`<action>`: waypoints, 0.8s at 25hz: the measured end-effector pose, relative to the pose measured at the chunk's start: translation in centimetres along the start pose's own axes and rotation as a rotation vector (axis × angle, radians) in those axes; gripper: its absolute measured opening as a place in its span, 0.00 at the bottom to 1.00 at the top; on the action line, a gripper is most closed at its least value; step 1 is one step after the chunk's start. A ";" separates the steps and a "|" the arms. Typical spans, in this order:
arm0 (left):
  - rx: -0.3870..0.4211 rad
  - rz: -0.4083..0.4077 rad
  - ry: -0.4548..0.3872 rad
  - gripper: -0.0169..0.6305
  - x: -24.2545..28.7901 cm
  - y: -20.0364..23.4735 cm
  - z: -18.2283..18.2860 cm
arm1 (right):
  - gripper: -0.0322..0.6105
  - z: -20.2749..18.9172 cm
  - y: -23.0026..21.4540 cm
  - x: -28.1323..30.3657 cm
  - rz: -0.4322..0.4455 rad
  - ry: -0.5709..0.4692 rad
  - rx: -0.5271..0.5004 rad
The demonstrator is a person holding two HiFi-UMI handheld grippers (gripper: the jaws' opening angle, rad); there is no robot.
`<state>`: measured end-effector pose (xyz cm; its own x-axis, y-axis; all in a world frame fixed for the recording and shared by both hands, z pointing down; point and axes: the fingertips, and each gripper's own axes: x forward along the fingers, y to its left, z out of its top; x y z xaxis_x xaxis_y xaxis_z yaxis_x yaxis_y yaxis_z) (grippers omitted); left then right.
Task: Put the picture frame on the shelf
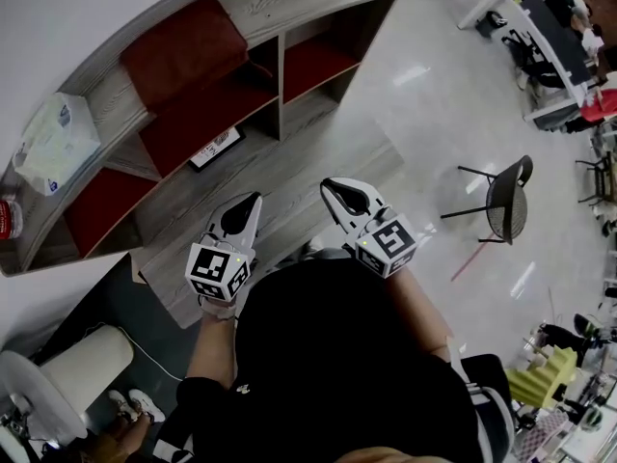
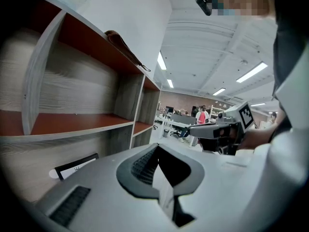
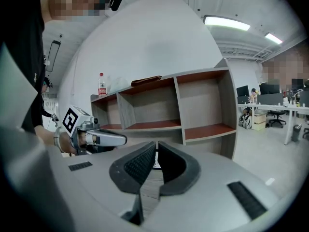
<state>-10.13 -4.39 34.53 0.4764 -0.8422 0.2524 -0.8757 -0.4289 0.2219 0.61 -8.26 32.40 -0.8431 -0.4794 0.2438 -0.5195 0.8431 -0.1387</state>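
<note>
Facing a grey wooden shelf (image 1: 289,167) with red-brown boards, a person in a black top holds a gripper in each hand, both raised in front of the body and pointed toward the shelf. The left gripper (image 1: 251,204) has its jaws pressed together with nothing between them; its own view shows the two dark ribbed pads meeting. The right gripper (image 1: 335,189) is closed in the same way and carries nothing. The two grippers sit side by side, near each other but not touching, each with its marker cube toward the person.

The picture frame (image 1: 214,148), black-edged with a pale inside, is in the shelf's bottom tier, on the grey board just left of the upright divider. It is set on edge there, apart from both grippers. In the left gripper view it shows low at the left, beneath the red-brown board above it.

On top of the shelf lie a flat brown thing (image 1: 183,51), a pack of tissues (image 1: 56,141) and, at the far left end, a bottle (image 1: 8,218) with a red cap. A dark chair (image 1: 506,201) stands on the pale floor to the right, well apart from the shelf.
</note>
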 end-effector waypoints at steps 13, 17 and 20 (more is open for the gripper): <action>0.001 -0.017 0.024 0.04 1.0 -0.4 -0.2 | 0.06 -0.3 -0.9 -0.4 -0.011 -0.019 0.010; 0.000 -0.013 0.031 0.04 1.0 0.0 -0.4 | 0.06 -0.5 -1.3 -0.1 -0.026 -0.012 0.026; -0.003 -0.010 0.036 0.04 1.1 0.3 -0.6 | 0.06 -0.7 -1.3 0.2 -0.013 -0.018 0.022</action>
<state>-9.85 -5.30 35.41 0.4876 -0.8257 0.2837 -0.8707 -0.4361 0.2273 1.21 -9.33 33.33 -0.8386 -0.4947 0.2279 -0.5330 0.8315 -0.1566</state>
